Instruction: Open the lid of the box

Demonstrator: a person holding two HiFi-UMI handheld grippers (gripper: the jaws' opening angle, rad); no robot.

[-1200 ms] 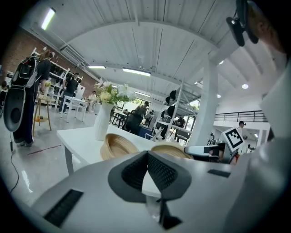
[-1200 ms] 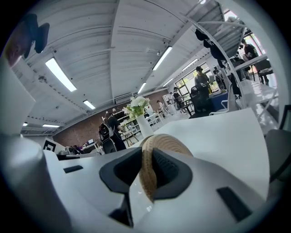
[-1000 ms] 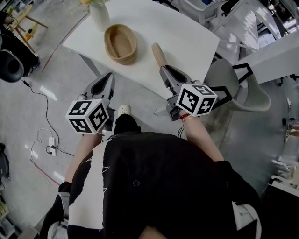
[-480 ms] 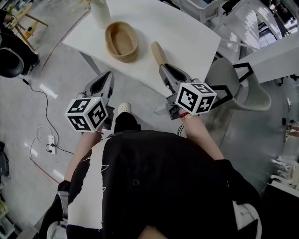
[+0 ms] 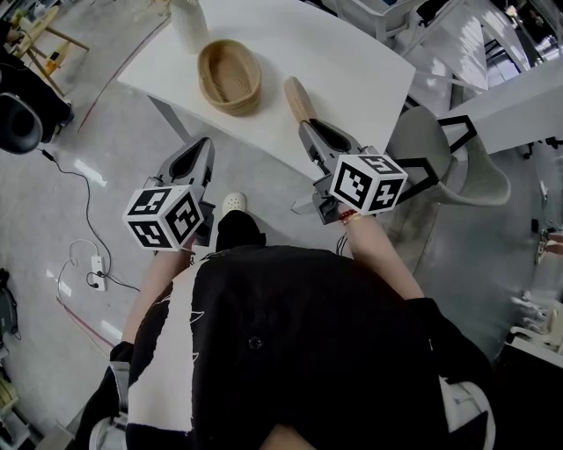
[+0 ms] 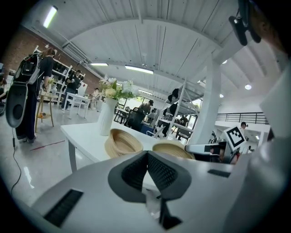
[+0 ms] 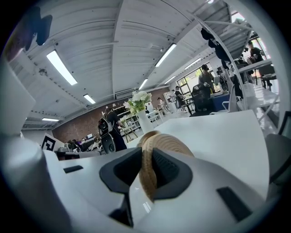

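We pinch the woven lid [image 5: 297,98], likely light and stiff, by its rim in the right gripper's [image 5: 307,126] fingers; the left gripper's [image 5: 201,145] fingers meet, empty.

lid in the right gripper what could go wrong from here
1. The right gripper pinches the lid only by its rim, on edge, near the table edge; it could pivot or slip and drop.
2. The vase stands close beside the open basket; a wide swing when setting the lid down could knock it.
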